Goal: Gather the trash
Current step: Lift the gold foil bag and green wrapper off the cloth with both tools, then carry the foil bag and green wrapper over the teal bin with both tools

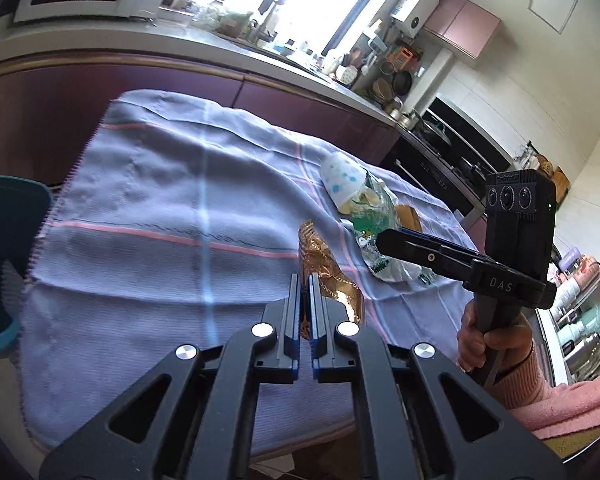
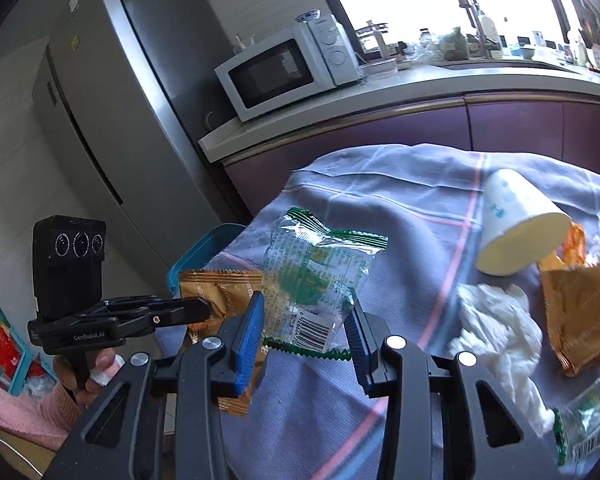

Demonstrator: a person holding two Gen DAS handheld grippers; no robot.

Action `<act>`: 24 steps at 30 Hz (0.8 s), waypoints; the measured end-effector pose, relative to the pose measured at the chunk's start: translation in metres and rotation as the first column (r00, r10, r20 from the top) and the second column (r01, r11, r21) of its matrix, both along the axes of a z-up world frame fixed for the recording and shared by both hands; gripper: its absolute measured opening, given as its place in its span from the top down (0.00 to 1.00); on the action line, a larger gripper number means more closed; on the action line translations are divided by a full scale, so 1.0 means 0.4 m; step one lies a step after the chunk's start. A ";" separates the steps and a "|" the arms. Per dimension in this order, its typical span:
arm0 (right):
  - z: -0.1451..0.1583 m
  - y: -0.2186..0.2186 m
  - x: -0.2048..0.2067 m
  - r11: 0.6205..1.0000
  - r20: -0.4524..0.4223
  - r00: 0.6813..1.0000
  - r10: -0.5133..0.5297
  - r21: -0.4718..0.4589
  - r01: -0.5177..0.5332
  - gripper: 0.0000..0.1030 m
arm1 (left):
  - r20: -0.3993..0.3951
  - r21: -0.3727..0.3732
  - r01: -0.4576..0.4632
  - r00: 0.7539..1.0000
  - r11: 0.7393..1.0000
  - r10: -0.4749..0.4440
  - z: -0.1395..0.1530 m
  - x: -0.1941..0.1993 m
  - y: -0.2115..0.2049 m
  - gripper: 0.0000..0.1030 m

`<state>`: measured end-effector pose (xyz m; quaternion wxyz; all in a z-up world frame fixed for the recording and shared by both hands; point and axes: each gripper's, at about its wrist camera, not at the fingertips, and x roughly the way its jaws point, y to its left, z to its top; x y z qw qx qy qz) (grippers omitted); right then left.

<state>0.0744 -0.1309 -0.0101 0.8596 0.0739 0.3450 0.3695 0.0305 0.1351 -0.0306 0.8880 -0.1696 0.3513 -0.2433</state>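
Note:
My left gripper is shut on a crumpled gold snack wrapper, which hangs just above the blue-grey cloth. The right wrist view shows the same gripper with the gold wrapper pinched at its tip. My right gripper has its blue pads pressed on either side of a clear green-printed wrapper, lifted off the cloth. In the left wrist view that right gripper carries the green wrapper below its tip.
A white paper cup lies on its side on the cloth beside a white tissue, a second gold wrapper and another green wrapper. A teal bin stands past the cloth's left edge. Purple cabinets run behind.

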 end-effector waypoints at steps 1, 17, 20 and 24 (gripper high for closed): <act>0.007 0.023 0.007 1.000 0.009 1.000 0.023 -0.003 -0.023 0.63 | 0.012 0.002 -0.031 0.999 1.000 0.031 0.012 -0.009 0.028 0.96; 0.058 0.398 0.096 0.949 0.027 0.950 0.312 -0.062 -0.310 0.63 | 0.069 0.045 -0.428 0.903 0.903 0.425 0.074 -0.108 0.421 0.96; 0.049 0.460 0.112 0.938 0.016 0.940 0.340 -0.083 -0.337 0.63 | 0.067 0.051 -0.470 0.882 0.881 0.466 0.070 -0.108 0.471 0.96; 0.031 0.539 0.134 0.924 -0.009 0.930 0.367 -0.111 -0.366 0.63 | 0.059 0.060 -0.517 0.856 0.854 0.514 0.059 -0.098 0.524 0.96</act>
